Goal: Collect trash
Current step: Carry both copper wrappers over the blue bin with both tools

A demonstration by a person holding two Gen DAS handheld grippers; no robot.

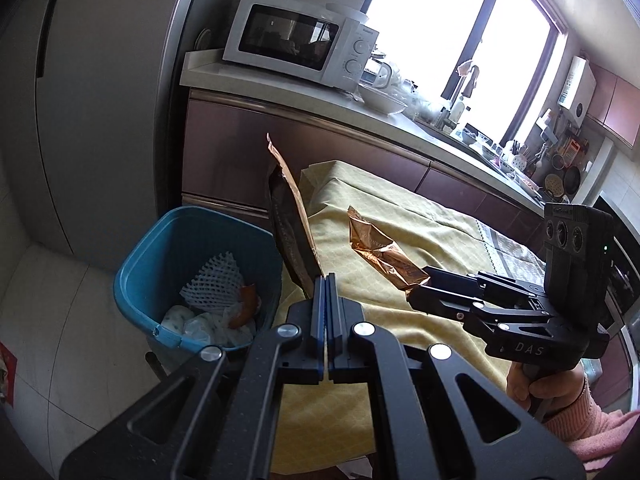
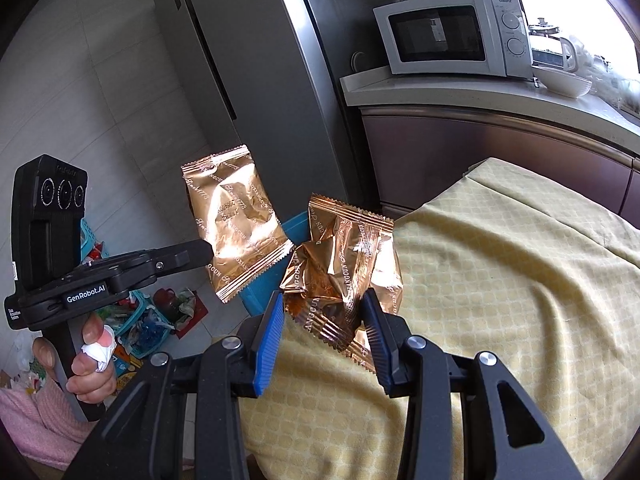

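Note:
My left gripper (image 1: 326, 280) is shut on a flat copper snack wrapper (image 1: 294, 216), seen edge-on and standing up from its fingertips. In the right wrist view this wrapper (image 2: 236, 224) hangs flat from the left gripper (image 2: 208, 252). My right gripper (image 2: 324, 300) is shut on a crumpled copper wrapper (image 2: 344, 268), with its blue pads (image 2: 272, 336) pressing on either side. That gripper (image 1: 418, 284) and its wrapper (image 1: 380, 256) hover over the yellow tablecloth (image 1: 420, 216). A blue bin (image 1: 192, 272) with foam net and paper trash stands on the floor left of the table, below the left gripper.
A grey fridge (image 2: 248, 80) stands behind the bin. Beside the fridge, a white microwave (image 1: 296, 40) sits on the counter (image 1: 320, 96), with dishes further along it. Teal baskets of clutter (image 2: 140, 320) lie on the floor. A person's hand (image 2: 92, 364) grips the left handle.

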